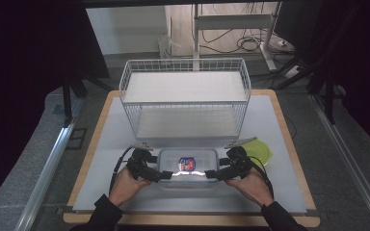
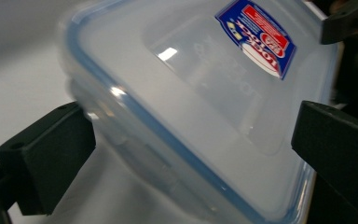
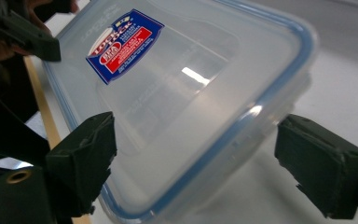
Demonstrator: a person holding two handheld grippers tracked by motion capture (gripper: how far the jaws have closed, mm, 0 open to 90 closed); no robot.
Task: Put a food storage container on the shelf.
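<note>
A clear plastic container [image 1: 198,161] with a blue-sealed lid and a red and blue label [image 1: 187,164] lies on the table near the front edge. My left gripper [image 1: 166,175] reaches in at its front left corner and my right gripper [image 1: 211,174] at its front right corner. In the left gripper view the container [image 2: 200,93] lies between the wide-spread black jaws of the left gripper [image 2: 193,135], close to both. In the right gripper view the container [image 3: 191,93] sits the same way inside the right gripper [image 3: 196,149], with a thin gap at the right jaw.
A white wire basket [image 1: 185,91] with a flat shelf stands just behind the container. A green round lid [image 1: 261,150] lies to the right, partly behind my right gripper. The pale table top [image 1: 279,187] has a wooden rim; dark floor and rails flank it.
</note>
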